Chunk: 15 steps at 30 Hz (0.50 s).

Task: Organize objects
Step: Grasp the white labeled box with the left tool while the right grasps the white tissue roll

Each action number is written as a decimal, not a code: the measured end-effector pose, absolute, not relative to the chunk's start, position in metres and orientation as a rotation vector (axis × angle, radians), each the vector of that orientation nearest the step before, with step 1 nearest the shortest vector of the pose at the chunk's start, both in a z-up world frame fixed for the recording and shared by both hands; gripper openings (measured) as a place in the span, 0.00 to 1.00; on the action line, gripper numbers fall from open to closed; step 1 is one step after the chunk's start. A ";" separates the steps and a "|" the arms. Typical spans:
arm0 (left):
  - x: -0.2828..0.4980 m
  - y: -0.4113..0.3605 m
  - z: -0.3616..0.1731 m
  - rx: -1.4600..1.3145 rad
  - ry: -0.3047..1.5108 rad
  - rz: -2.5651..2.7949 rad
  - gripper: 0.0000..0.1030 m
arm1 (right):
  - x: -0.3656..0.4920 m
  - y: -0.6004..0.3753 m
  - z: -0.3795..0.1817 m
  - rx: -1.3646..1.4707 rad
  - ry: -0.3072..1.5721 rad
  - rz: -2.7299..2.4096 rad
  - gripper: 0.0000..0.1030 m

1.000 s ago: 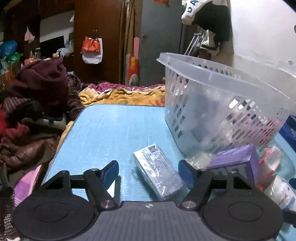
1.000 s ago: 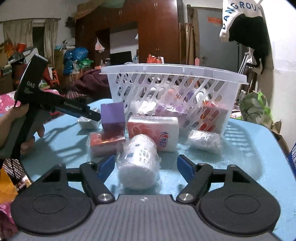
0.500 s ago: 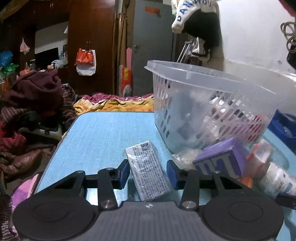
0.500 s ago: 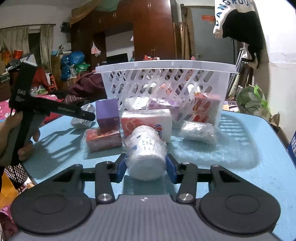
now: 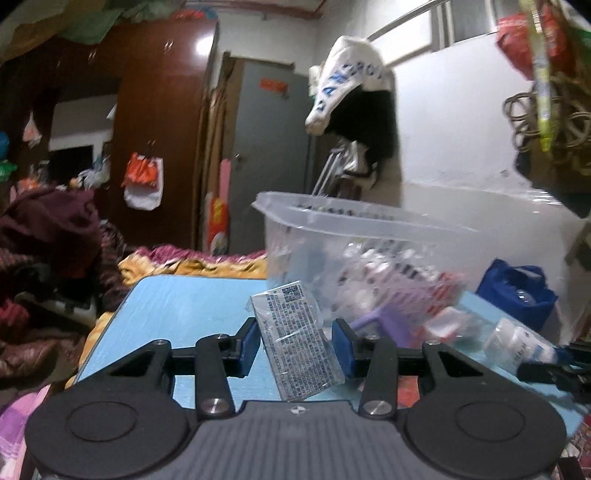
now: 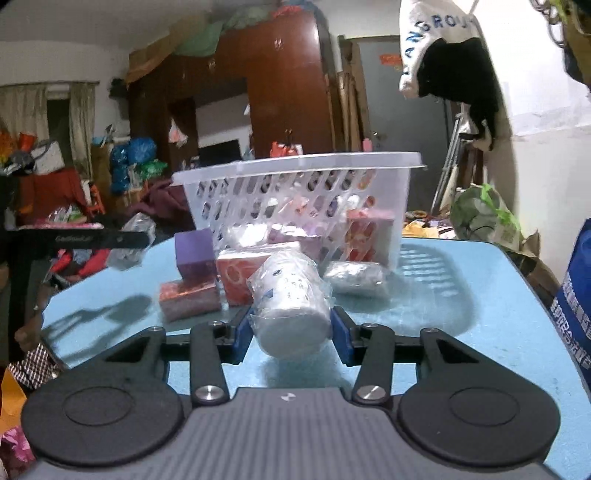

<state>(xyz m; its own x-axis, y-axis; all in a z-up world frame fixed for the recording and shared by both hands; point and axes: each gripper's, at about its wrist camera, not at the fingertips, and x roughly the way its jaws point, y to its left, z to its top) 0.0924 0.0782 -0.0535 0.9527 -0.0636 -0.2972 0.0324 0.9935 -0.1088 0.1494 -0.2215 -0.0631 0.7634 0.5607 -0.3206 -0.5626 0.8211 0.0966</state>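
Left wrist view showed the left gripper (image 5: 295, 343) clamped on a wrapped flat packet (image 5: 295, 341), now apparently lifted off the blue table (image 5: 177, 306), its print too blurred to read. Right gripper (image 6: 291, 334) likewise pinched a wrapped white jar (image 6: 290, 306), raised before the white basket (image 6: 295, 184); beyond, hanging cloth (image 6: 436, 33) read "ANGROU".

White cloth (image 6: 432, 44) hanging on the wall w/ blue caps: right-wrist view reads "ANGROU", 1st letter cut off. Same cloth (image 5: 347, 81) from left-wrist view, blurry, approx "ANGRO". Wrapped flat box (image 5: 295, 339) pinched in the left gripper (image 5: 295, 345): QR code at the top corner, rows of tiny print below, too small to read. Black bar of the other tool (image 6: 85, 239) at left in right-wrist view has pale lettering, too blurred to make out. Wrapped white roll (image 6: 291, 299) in the right gripper (image 6: 291, 334): small blue marks, unreadable. Blue bag (image 6: 574, 306) at right edge: white characters, can't read. Red sign (image 5: 272, 85) on the grey door (image 5: 269, 162): illegible.
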 end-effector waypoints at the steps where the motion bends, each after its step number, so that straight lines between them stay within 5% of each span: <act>1: 0.088 0.077 -0.054 -0.103 0.295 -0.061 0.46 | 0.149 -0.224 -0.063 -0.001 0.340 0.603 0.47; 15: 0.074 0.060 -0.027 -0.101 0.210 -0.174 0.46 | 0.159 -0.233 -0.014 0.057 0.225 0.653 0.47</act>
